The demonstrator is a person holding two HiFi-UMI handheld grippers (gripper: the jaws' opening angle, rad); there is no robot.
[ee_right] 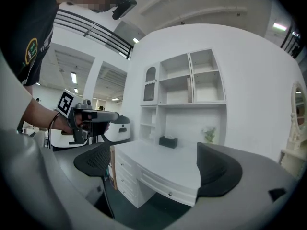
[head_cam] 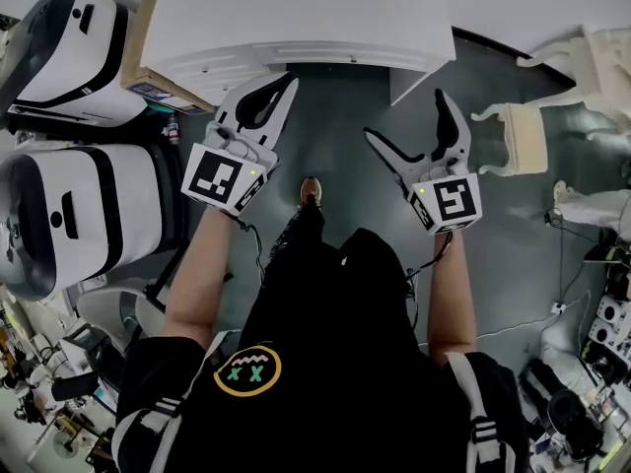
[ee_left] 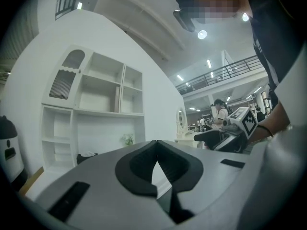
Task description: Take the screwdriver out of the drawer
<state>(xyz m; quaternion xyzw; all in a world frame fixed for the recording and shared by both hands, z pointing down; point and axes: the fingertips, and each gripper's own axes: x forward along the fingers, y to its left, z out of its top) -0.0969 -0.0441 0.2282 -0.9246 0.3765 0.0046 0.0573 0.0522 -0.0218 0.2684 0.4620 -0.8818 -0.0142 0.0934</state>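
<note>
Right gripper (ee_right: 156, 169) agape, desk drawers (ee_right: 127, 176) seemingly shut

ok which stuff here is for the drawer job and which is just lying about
For the job: white desk, drawers, left gripper (shut, empty), right gripper (open). No screwdriver in view.
Lying about: white machines, black box, small plant, cream furniture.

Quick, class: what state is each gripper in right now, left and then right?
Left gripper: shut, jaw tips touching, nothing held.
Right gripper: open, jaws wide apart, empty.
</note>
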